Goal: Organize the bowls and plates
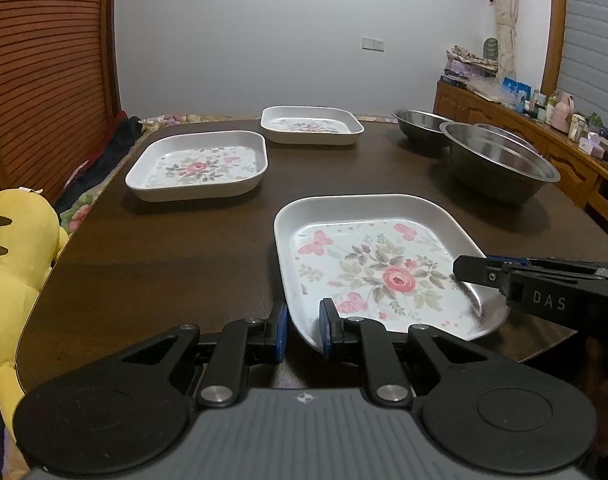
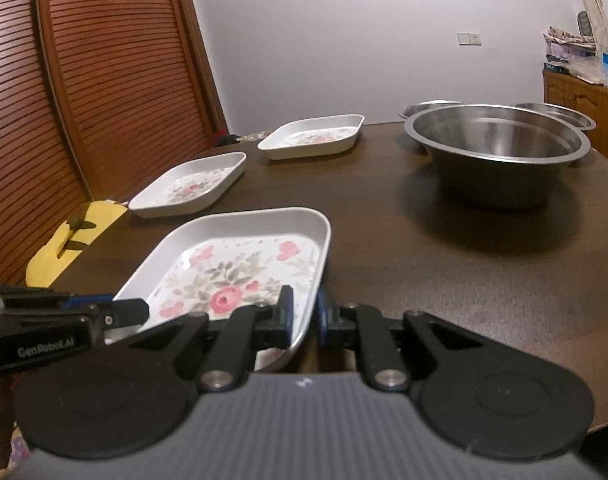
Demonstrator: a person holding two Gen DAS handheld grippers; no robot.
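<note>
A white square plate with a rose print [image 1: 376, 264] sits at the near edge of the dark table; it also shows in the right wrist view [image 2: 231, 264]. My left gripper [image 1: 302, 332] straddles its left rim, one blue pad inside, one outside, closed on the rim. My right gripper [image 2: 304, 314] is shut on the plate's right rim the same way; it shows in the left wrist view [image 1: 484, 272]. Two more rose plates lie farther back: a middle-left plate [image 1: 197, 166] and a far plate [image 1: 312, 124]. A large steel bowl [image 1: 500, 160] stands at the right.
Two smaller steel bowls stand behind the large one, the back bowl [image 1: 420, 124] and the right bowl [image 2: 560, 114]. A yellow plush toy [image 1: 15, 272] leans at the table's left edge. A wooden sideboard [image 1: 576, 156] with clutter runs along the right wall.
</note>
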